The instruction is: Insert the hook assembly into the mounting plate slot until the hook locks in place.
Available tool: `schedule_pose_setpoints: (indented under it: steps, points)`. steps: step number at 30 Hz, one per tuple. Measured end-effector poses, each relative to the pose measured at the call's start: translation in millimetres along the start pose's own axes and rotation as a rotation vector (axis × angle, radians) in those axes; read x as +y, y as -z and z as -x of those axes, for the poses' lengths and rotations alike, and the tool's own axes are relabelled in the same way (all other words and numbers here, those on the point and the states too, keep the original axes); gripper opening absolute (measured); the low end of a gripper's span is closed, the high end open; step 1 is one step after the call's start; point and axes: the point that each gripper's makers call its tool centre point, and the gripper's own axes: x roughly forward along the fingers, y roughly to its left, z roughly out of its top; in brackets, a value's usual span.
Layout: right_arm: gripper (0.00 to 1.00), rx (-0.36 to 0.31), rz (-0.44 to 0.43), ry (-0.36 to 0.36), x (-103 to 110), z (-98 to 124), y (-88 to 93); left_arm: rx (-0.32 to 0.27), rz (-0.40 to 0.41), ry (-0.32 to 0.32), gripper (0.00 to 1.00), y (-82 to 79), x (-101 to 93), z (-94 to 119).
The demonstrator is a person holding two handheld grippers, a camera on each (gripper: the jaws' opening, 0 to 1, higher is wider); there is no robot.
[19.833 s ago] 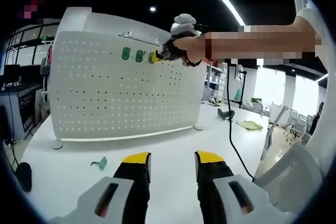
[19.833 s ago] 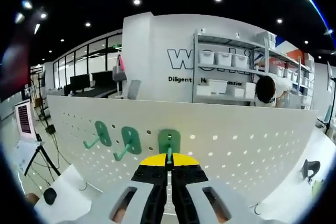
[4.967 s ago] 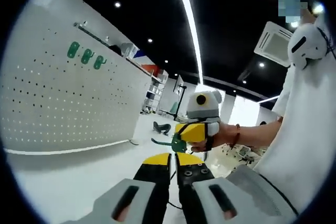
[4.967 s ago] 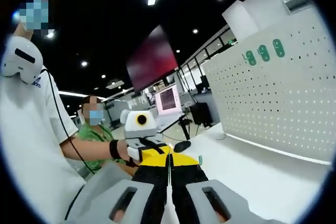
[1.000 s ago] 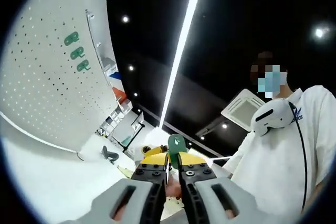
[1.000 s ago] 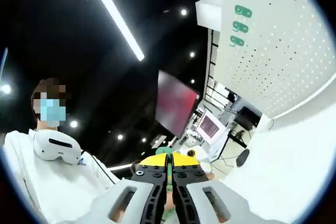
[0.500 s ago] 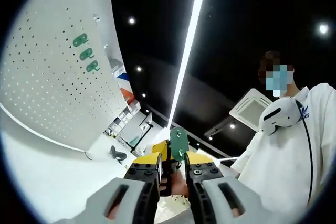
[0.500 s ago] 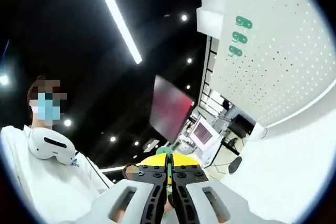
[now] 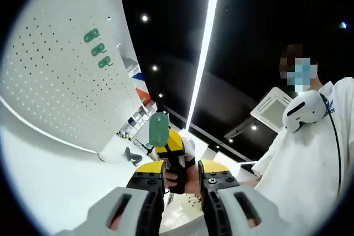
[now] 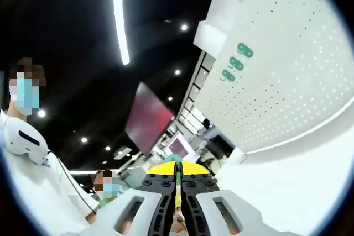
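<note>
The white perforated mounting plate [image 9: 50, 81] stands on the table and carries three green hooks [image 9: 97, 48] near its top edge; the plate [image 10: 287, 70] and its hooks [image 10: 235, 62] also appear in the right gripper view. My left gripper [image 9: 181, 167] is open with a wide gap between its jaws. In that gap, just beyond the tips, my right gripper [image 9: 172, 146] holds a fourth green hook [image 9: 159, 129] by its stem, plate end up. In the right gripper view my right gripper [image 10: 177, 171] is shut, with a sliver of the green hook [image 10: 176, 160] showing at the tips.
The white table [image 9: 44, 175] runs below the plate, and the same table [image 10: 287, 175] lies low right in the right gripper view. A person in a white shirt [image 9: 310, 158] stands close behind the grippers. Office shelves and screens lie beyond.
My left gripper's jaws have opened and let go of the green hook. The right gripper now holds it alone and has drawn it a little away from the left jaws.
</note>
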Motion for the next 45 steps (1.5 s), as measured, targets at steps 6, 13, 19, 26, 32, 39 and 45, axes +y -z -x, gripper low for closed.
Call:
schedule_pose_setpoints:
  steps: [6,13,19,26,32,39,45]
  points:
    - [0.00,0.000,0.101,0.113,-17,0,-13.2,0.030,-0.054,-0.081,0.26,9.8,14.7,2]
    - [0.00,-0.029,0.206,0.219,-30,2,-32.4,0.114,-0.248,-0.252,0.34,17.7,38.3,5]
    - [0.00,-0.070,0.272,0.311,-41,8,-52.5,0.164,-0.380,-0.329,0.44,14.3,39.7,5]
    - [0.00,-0.125,0.379,0.394,-43,14,-77.4,0.214,-0.469,-0.395,0.53,15.4,40.5,7]
    - [0.00,-0.164,0.417,0.440,-44,12,-92.1,0.210,-0.548,-0.489,0.59,11.9,47.6,16]
    - [0.00,-0.191,0.508,0.502,-43,6,-111.7,0.195,-0.582,-0.558,0.69,9.1,49.1,26]
    - [0.00,-0.240,0.561,0.587,-48,4,-131.4,0.195,-0.628,-0.623,0.80,4.5,54.5,31]
